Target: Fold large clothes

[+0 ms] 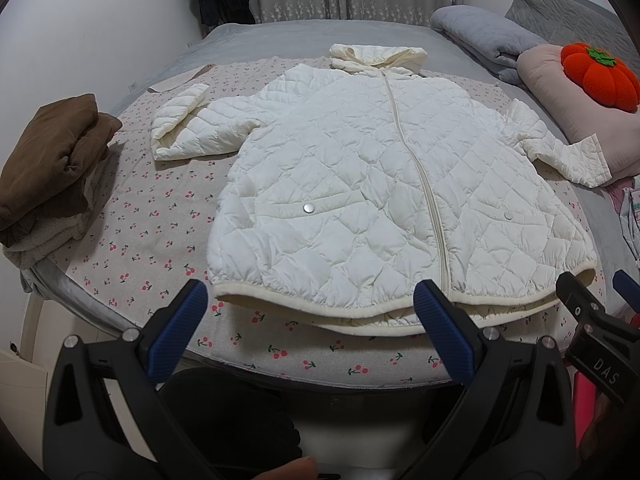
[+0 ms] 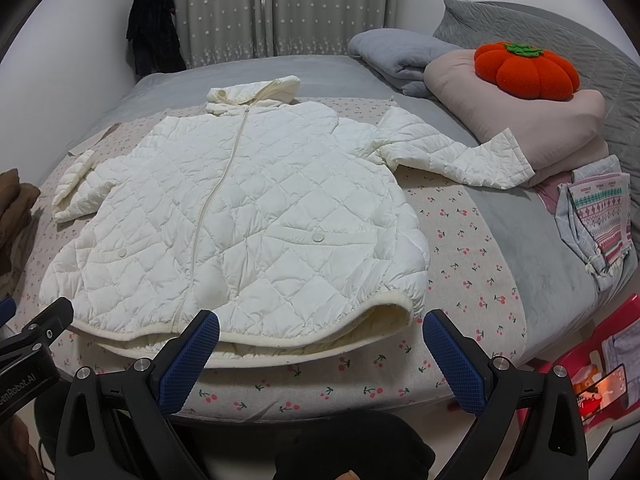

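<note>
A white quilted hooded jacket (image 1: 360, 184) lies flat and zipped, front up, on a cherry-print sheet (image 1: 160, 216) on the bed. Its hem faces me and its hood (image 1: 376, 56) points away. The left sleeve (image 1: 184, 124) is bent back on itself; the right sleeve (image 2: 456, 156) stretches out to a pink pillow. My left gripper (image 1: 310, 300) is open and empty, just short of the hem. My right gripper (image 2: 320, 330) is open and empty at the hem's right part; the jacket (image 2: 240, 208) fills that view. The right gripper also shows at the left view's edge (image 1: 592, 304).
Folded brown and beige clothes (image 1: 56, 164) are stacked at the bed's left edge. A pink pillow (image 2: 536, 128) with an orange pumpkin cushion (image 2: 524, 70), a grey blanket (image 2: 400, 52) and patterned folded cloth (image 2: 600, 216) sit right. A red bin (image 2: 600, 364) stands beside the bed.
</note>
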Motion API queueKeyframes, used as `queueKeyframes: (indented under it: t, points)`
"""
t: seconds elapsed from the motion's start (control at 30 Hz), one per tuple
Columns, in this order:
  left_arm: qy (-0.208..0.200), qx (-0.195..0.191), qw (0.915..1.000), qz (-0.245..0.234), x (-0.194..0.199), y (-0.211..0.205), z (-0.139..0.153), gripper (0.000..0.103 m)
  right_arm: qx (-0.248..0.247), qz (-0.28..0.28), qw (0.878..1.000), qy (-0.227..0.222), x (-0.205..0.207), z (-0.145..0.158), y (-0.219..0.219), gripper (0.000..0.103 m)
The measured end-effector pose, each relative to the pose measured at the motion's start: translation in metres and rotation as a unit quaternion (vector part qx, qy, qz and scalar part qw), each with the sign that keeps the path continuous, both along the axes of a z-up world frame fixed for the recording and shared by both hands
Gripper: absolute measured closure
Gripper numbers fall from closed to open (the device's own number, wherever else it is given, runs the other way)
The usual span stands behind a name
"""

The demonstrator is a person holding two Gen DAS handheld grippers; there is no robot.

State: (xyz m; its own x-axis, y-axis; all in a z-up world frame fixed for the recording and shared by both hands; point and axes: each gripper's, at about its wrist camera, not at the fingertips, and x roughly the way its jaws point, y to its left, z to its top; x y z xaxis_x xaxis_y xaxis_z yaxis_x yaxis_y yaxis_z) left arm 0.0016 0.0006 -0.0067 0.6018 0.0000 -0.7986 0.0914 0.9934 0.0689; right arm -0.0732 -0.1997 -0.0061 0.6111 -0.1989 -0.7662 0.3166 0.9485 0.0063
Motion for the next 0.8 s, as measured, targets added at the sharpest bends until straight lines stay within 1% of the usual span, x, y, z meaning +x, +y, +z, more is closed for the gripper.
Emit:
queueKeyframes:
  t: [0.57, 0.8]
  points:
    - [0.000, 0.000, 1.0000, 0.000, 0.000, 0.000, 0.000, 0.001, 0.000, -0.001, 1.000, 0.002, 0.000, -0.001, 0.001, 0.000]
    - [0.006, 0.002, 1.0000, 0.003, 0.000, 0.011, -0.002, 0.001, 0.000, -0.001, 1.000, 0.010, 0.001, -0.007, 0.002, 0.000]
